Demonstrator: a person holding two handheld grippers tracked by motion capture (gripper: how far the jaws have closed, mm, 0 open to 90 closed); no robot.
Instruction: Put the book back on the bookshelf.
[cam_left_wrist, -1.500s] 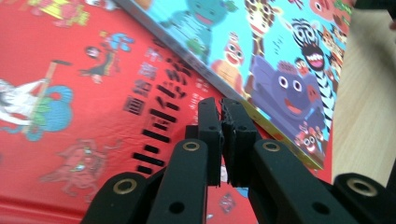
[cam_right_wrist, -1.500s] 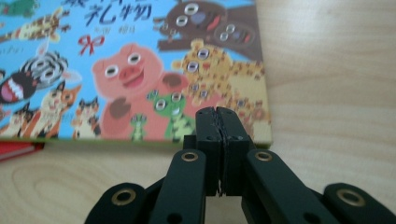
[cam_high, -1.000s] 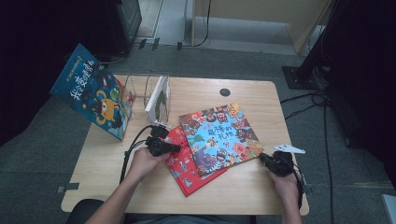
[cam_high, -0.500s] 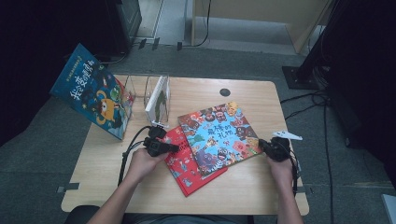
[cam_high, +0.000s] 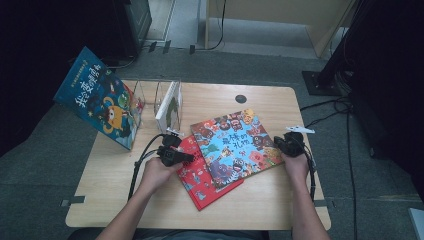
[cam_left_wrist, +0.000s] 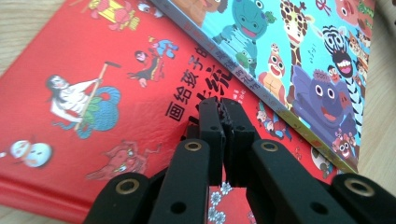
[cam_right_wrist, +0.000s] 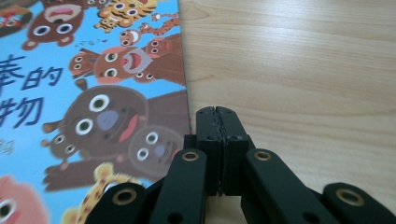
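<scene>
Pressing your left tool (cam_high: 186, 158), clenched with nothing in it, onto the red book (cam_high: 200, 175), you keep that book pinned near the bench's (cam_high: 100, 200) front edge. The blue animal book (cam_high: 235, 142) lies partly on top of it, mid-bench toward the right edge. Your right tool (cam_high: 278, 145), also clenched empty, sits just beside the blue animal book's right edge over bare wood.

Wooden table (cam_high: 260, 210) on grey floor (cam_high: 45, 165)
</scene>
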